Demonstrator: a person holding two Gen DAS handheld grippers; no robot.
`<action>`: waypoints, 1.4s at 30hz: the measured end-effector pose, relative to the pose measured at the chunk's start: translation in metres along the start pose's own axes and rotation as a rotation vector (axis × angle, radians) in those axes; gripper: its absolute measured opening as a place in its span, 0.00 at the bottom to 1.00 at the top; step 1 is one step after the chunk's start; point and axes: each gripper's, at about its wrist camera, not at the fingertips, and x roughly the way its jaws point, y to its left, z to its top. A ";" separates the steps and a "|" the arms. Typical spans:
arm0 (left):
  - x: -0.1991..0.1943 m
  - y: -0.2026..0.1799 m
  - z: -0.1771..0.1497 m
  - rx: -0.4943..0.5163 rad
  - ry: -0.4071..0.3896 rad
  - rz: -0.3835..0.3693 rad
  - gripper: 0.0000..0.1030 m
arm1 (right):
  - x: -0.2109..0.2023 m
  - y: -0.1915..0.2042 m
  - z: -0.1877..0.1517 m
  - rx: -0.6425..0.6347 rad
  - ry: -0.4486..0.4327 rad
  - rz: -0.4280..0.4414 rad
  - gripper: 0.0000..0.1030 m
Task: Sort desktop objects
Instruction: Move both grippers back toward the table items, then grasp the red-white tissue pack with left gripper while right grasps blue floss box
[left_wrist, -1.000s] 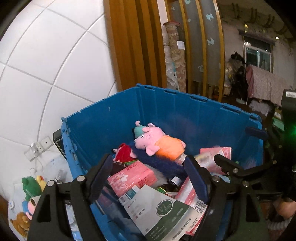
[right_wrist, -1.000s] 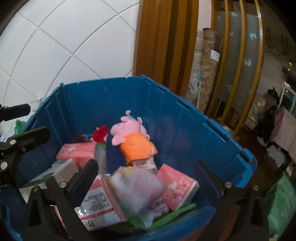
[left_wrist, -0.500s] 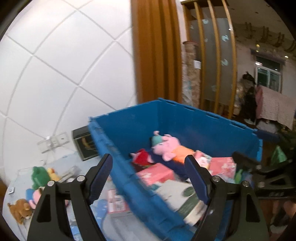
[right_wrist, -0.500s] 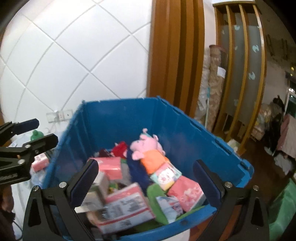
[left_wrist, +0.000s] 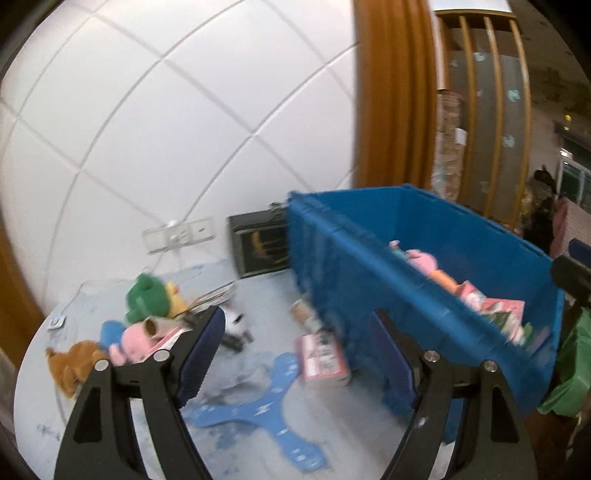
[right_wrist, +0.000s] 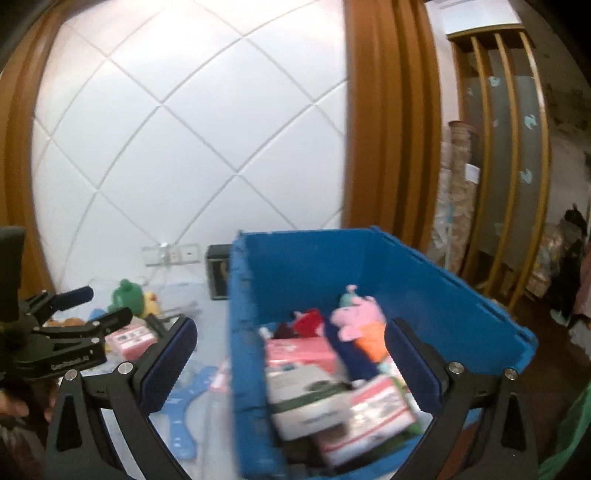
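Left hand-held gripper beside bin rim

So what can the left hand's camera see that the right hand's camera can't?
Only the left wrist view shows the brown plush at the table's edge. Only the right wrist view shows the left gripper, open, and the red plush inside the bin. Both show the blue bin, the pink pig plush, the green frog toy and the flat blue cutout.

Table: bin, seemingly toys
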 end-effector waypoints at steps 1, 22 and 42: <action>-0.001 0.009 -0.004 -0.008 0.006 0.008 0.77 | -0.001 0.010 0.000 -0.005 -0.002 0.012 1.00; 0.051 0.199 -0.101 -0.162 0.275 0.286 0.77 | 0.093 0.145 -0.048 -0.055 0.216 0.213 1.00; 0.179 0.248 -0.116 -0.146 0.482 0.241 0.77 | 0.245 0.162 -0.117 -0.036 0.579 0.168 1.00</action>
